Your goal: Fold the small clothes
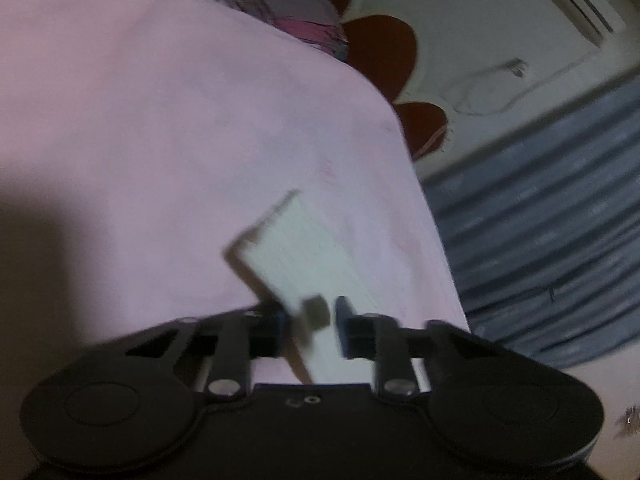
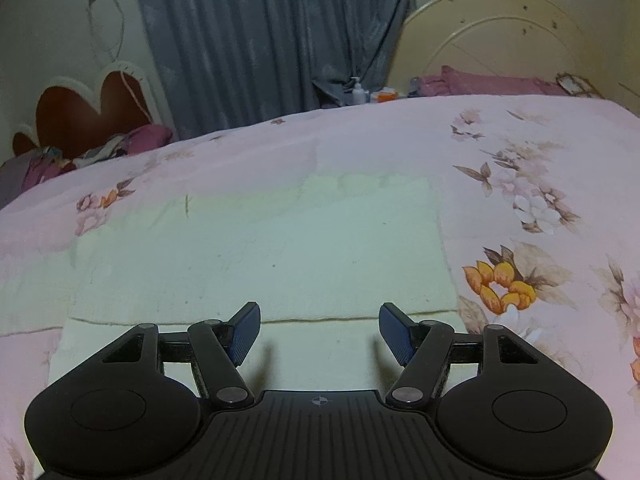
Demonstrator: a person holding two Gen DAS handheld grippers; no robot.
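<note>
The pale cloth lies folded flat on the pink floral bedspread, under the right gripper, whose jaws stand wide apart. The left gripper, blurred, pinches a pale cloth corner.

Your right gripper is hovering, fingers spread wide, over the cream cloth lying on the floral bed.
</note>
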